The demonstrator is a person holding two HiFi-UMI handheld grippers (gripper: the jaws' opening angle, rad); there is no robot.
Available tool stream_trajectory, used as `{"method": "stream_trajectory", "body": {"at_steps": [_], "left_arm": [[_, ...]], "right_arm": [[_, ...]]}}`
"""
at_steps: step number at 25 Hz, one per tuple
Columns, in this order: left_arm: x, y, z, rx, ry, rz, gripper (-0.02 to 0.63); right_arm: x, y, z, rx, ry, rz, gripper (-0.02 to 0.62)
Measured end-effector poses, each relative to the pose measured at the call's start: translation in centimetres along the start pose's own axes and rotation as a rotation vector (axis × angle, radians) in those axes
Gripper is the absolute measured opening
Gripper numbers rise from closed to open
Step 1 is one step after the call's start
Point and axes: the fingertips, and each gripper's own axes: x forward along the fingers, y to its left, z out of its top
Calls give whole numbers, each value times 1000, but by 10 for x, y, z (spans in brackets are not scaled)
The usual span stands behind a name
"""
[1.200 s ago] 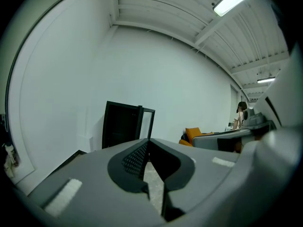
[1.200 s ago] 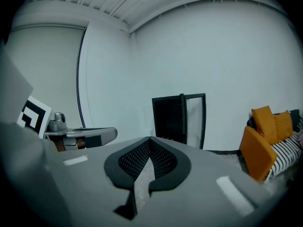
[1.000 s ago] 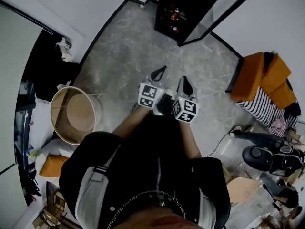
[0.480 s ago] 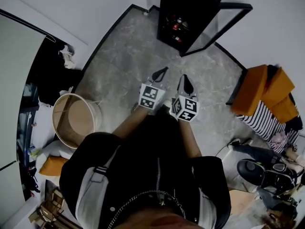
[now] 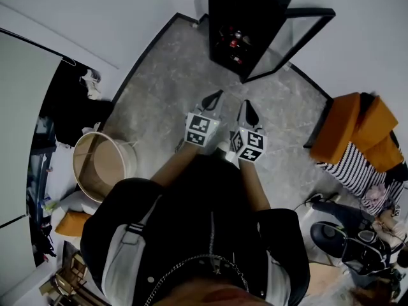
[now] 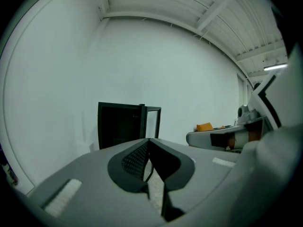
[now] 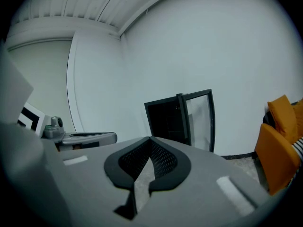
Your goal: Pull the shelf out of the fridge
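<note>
Black fridge [image 5: 242, 18] upright, front open (glass door [image 5: 290, 40] swung right).

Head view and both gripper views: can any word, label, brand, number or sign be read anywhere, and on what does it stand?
No text can be read in any view.
Left gripper and right gripper: their cubes carry only black-and-white square markers, no letters or digits.
Fridge: no brand or sign shows on it; the small items inside may carry labels, too small to read.
</note>
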Motion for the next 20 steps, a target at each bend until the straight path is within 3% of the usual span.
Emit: {"method": "stream_trajectory", "body": {"at_steps": [10, 20], "left_arm": [[38, -5, 8, -11, 25, 46, 11], [45, 7, 4, -31, 34, 76, 11]], "right_arm": [[21, -33, 14, -6, 12, 36, 2], [38, -27, 10, -25, 36, 79, 2]]}}
